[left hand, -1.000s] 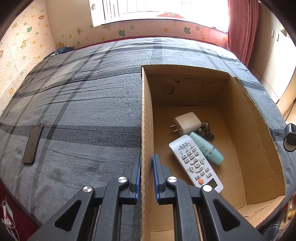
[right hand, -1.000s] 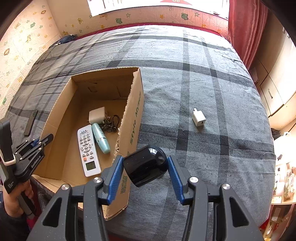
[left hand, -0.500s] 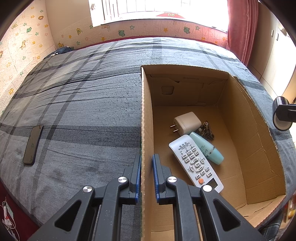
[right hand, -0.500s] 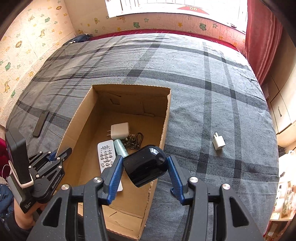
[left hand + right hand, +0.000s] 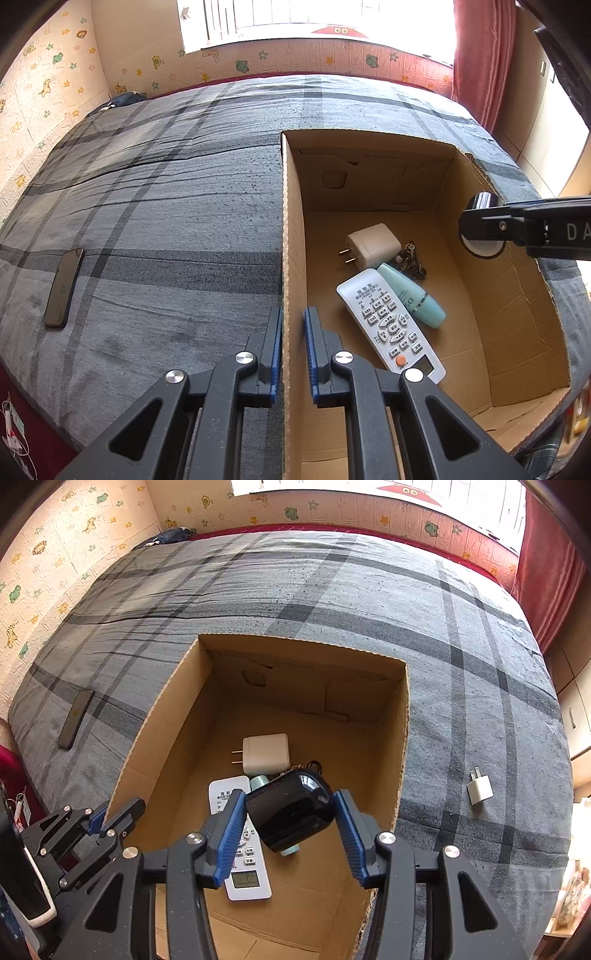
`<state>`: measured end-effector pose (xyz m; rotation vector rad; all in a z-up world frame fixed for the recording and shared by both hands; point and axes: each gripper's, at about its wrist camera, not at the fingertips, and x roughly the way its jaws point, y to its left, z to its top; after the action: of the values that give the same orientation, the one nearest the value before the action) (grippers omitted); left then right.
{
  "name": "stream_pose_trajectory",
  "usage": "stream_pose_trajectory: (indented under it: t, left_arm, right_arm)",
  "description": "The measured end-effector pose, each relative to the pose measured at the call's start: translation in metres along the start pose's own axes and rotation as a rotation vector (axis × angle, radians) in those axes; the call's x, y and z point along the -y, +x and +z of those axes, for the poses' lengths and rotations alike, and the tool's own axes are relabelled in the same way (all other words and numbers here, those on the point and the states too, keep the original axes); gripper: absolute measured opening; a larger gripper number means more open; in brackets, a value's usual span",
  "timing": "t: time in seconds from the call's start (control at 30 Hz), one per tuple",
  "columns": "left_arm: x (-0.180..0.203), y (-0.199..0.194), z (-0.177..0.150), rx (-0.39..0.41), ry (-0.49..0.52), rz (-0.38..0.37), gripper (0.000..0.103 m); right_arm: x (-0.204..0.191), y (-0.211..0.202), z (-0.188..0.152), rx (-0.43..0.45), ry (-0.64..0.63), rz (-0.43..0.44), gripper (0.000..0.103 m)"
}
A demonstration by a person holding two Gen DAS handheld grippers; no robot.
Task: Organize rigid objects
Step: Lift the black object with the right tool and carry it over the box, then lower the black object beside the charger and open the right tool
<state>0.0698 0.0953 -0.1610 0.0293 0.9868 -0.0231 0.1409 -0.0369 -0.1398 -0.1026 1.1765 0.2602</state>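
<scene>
An open cardboard box [image 5: 400,720] sits on the grey plaid bed. My right gripper [image 5: 290,816] is shut on a glossy black rounded object [image 5: 291,812] and holds it above the box's inside; it shows from the side in the left wrist view [image 5: 480,225]. My left gripper [image 5: 293,354] is shut on the box's left wall [image 5: 290,258], one finger on each side. Inside lie a white remote [image 5: 388,321], a teal bottle [image 5: 412,295], a large white plug adapter [image 5: 373,245] and keys [image 5: 412,260].
A black phone [image 5: 64,286] lies on the bed left of the box, also in the right wrist view [image 5: 75,718]. A small white plug adapter [image 5: 479,788] lies on the bed right of the box. Cabinets stand past the bed's right edge.
My right gripper has carried the black object leftward from beside the box's right wall to above its inside. My left gripper has stayed on the left wall.
</scene>
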Motion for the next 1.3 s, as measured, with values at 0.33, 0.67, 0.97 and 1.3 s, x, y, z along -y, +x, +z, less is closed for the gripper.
stream_pose_trajectory:
  t: [0.33,0.67,0.97,1.3]
  left_arm:
    - [-0.002,0.000,0.000,0.001,-0.002,-0.006,0.012]
    - [-0.003,0.001,0.000,0.001,-0.005,-0.011,0.012]
    - [-0.004,0.001,0.000,0.000,-0.006,-0.013,0.012]
    - [-0.003,0.001,0.000,0.000,-0.007,-0.013,0.012]
  right_arm:
    - [-0.013,0.043,0.010,-0.062,-0.004,-0.022,0.053]
    - [-0.020,0.074,0.016,-0.116,-0.015,-0.051,0.053]
    - [-0.017,0.080,0.016,-0.124,0.005,-0.037,0.053]
    - [-0.020,0.071,0.016,-0.099,-0.016,-0.046,0.055]
